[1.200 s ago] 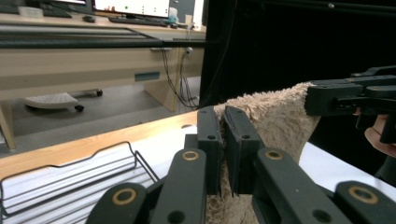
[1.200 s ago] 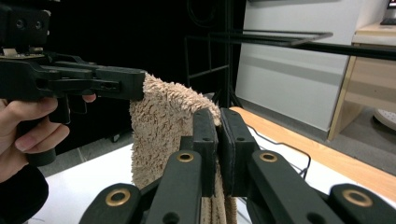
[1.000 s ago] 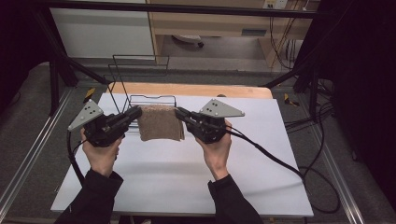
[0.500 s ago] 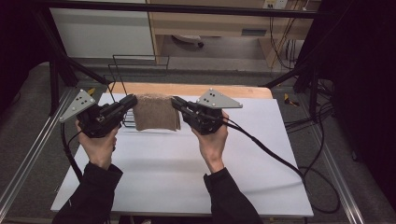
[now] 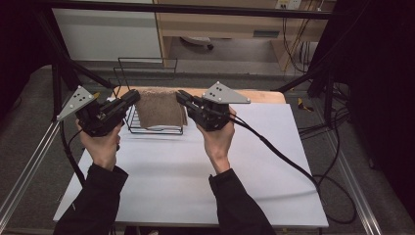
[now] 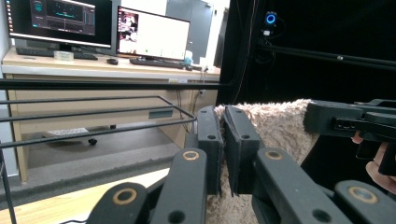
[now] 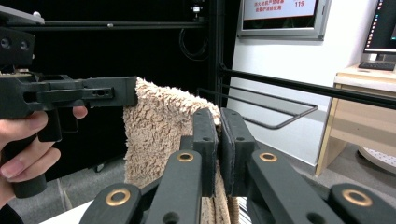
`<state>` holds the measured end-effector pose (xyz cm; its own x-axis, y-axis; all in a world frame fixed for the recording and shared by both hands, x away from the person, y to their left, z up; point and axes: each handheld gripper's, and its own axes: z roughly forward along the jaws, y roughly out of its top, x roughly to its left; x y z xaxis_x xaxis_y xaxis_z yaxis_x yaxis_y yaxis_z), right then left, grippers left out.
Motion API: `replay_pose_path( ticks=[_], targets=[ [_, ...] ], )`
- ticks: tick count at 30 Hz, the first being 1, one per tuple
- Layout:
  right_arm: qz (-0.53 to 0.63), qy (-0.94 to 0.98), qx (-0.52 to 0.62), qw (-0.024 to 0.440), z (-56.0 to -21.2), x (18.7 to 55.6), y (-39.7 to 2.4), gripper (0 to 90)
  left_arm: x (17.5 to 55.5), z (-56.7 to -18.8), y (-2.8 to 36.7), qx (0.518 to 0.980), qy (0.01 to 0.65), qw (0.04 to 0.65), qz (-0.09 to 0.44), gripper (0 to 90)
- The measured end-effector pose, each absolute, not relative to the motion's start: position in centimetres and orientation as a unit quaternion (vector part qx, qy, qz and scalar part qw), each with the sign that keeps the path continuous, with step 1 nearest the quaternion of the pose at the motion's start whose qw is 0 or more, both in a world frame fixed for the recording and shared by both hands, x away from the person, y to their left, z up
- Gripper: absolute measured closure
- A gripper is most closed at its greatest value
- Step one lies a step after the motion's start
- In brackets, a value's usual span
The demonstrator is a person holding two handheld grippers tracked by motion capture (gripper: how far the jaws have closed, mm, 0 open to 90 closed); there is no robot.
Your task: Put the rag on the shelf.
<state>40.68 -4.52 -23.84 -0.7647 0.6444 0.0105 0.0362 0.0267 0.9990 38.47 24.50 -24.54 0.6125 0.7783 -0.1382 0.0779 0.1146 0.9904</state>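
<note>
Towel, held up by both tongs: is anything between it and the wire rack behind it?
Nothing visible does. The towel hangs between the left tongs and the right tongs, each shut on an upper corner, in front of the wire rack with only open air between them.

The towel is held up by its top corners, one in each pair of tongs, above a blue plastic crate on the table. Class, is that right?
Not quite. The towel hangs from the left tongs and the right tongs, but the high view shows a black wire rack beneath it, not a blue plastic crate.
</note>
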Motion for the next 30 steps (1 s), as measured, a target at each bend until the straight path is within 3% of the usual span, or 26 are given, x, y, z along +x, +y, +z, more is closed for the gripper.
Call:
replay_pose_path(
  ticks=[30],
  targets=[
    [0.666, 0.661, 0.241, 0.246, -19.3, 43.5, -1.6, 85.7, 40.6, -19.7, 26.6, 0.582, 0.353, 0.666, 0.305, 84.6]
  ],
)
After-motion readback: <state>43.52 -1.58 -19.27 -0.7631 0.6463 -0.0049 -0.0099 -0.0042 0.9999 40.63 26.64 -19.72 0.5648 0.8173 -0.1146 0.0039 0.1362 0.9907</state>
